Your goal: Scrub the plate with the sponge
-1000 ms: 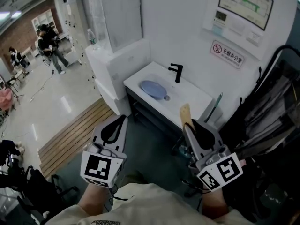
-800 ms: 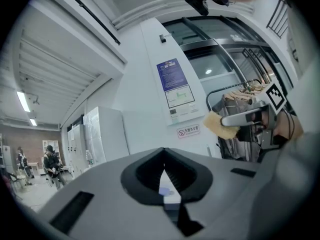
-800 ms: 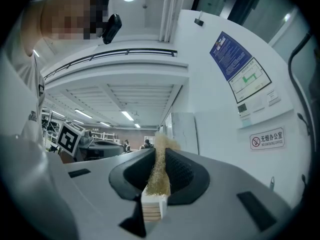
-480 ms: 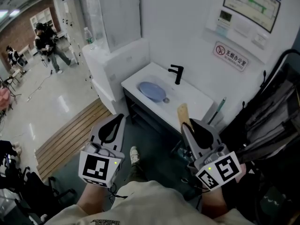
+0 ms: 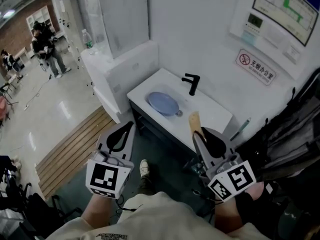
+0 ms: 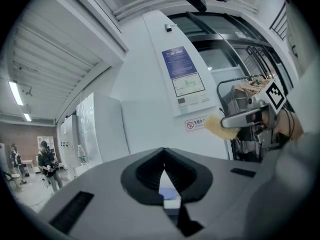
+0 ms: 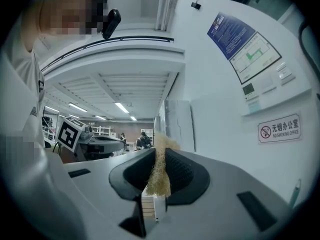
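A wall sign (image 7: 280, 127) reads "无烟办公室 NO SMOKING OFFICE"

Pale grey left gripper (image 5: 130, 127) and right gripper (image 5: 198, 136) — black-and-white marker cubes (image 5: 109, 180) — cream shirt (image 5: 150, 219)

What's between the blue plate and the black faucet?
Nothing; the head view shows only bare white sink between the blue plate and the black faucet.
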The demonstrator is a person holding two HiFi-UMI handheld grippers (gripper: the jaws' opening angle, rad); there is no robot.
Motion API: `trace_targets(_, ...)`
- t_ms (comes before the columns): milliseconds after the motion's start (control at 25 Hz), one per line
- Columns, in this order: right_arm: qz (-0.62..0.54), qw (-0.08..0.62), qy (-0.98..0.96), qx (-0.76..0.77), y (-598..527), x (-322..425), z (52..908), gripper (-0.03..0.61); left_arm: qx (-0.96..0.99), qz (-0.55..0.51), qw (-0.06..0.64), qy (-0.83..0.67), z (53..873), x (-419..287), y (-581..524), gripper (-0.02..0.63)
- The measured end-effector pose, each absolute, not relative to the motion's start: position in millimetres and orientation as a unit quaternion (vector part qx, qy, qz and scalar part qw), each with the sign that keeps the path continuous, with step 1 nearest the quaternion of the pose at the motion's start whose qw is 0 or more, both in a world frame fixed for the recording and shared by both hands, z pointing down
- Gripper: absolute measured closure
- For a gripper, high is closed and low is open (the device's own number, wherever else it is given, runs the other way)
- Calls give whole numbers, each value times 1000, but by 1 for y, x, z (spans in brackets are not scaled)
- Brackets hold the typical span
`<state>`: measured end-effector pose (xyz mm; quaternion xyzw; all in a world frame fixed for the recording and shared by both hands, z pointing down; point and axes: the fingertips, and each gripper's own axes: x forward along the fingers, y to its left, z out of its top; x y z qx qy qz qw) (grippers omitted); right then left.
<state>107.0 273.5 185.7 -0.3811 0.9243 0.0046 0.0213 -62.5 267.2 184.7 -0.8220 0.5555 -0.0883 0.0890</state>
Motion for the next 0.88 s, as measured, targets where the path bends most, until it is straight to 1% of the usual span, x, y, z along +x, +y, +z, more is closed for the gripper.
trace_targets(600,-23,-27,921,-389,68,-1,194,508,-840,-117,44,529,203,-155,58,607)
trace_targets(880,-39,-49,915,-399,-6,-39,208,508,-849,-117,27,514,207,-187,-23,607)
